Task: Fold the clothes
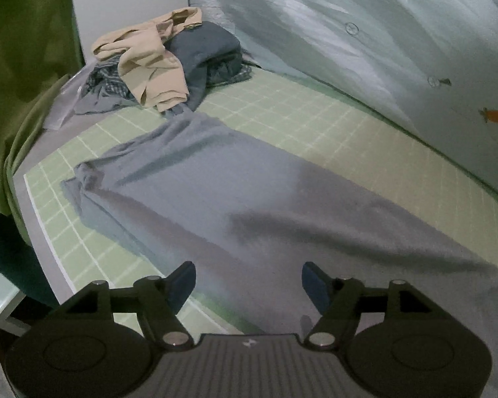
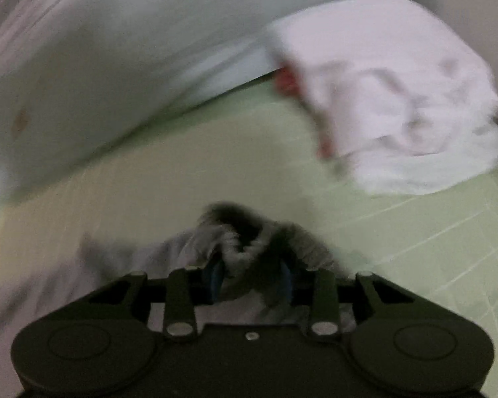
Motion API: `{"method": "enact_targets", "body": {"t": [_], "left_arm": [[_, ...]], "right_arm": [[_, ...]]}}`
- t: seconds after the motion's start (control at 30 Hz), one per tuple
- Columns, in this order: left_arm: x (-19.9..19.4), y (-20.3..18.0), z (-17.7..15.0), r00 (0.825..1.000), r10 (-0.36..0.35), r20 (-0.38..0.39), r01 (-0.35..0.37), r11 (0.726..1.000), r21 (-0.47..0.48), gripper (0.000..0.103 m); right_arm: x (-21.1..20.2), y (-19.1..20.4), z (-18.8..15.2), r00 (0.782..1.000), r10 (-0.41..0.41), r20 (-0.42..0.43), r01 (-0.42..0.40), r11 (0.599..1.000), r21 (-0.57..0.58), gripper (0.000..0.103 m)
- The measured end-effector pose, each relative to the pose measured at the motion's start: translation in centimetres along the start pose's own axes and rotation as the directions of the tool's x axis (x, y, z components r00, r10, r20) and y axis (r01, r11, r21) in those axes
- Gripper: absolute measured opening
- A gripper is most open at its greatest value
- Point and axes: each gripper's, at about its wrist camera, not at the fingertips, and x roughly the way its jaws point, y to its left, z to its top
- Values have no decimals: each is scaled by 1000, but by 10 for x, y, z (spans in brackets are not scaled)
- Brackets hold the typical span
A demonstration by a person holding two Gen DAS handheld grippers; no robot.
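A grey garment (image 1: 235,199) lies stretched along the green grid mat (image 1: 332,122) in the left wrist view. My left gripper (image 1: 248,282) is open and empty, just above the near part of the grey garment. In the blurred right wrist view my right gripper (image 2: 250,278) is shut on a bunched end of the grey garment (image 2: 239,235), held over the mat (image 2: 182,172).
A pile of unfolded clothes, beige (image 1: 149,56) on dark blue (image 1: 209,49), sits at the mat's far left corner. A white folded stack (image 2: 398,99) sits at the far right. A pale curtain wall (image 1: 381,33) borders the mat. Green fabric (image 1: 20,66) hangs at left.
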Motion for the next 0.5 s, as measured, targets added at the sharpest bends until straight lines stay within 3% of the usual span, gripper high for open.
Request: {"method": "enact_targets", "body": {"t": [0.1,0.17,0.2,0.33,0.43,0.5], "left_arm": [[-3,-11,-7,1000,13,-3,-13,1000,-19,73],[-4,-18,-9,1000,14,-20,-15,1000,-25,73],[-5,-22,-10,999,12,-30,-13,1000,-25,73],[-8,-41,-15,1000,-4,-30,5,1000,27,77],[-13,-51,-18,999,-21,-27,23,998,63,77],[-19,-56,-20,999,-33,-18,34,995,89,77]], "right_arm": [[-2,-16,9,993,-103,49,103,995,16,50],[-11,-27,3,992,-120,45,118,991,60,72],[-16,-33,-3,991,-128,31,125,989,84,76],[-34,-50,-39,990,-132,-52,140,973,182,84],[-33,-57,-60,993,-62,-99,89,952,292,87],[-33,-50,-63,995,-57,-86,78,960,267,87]]}}
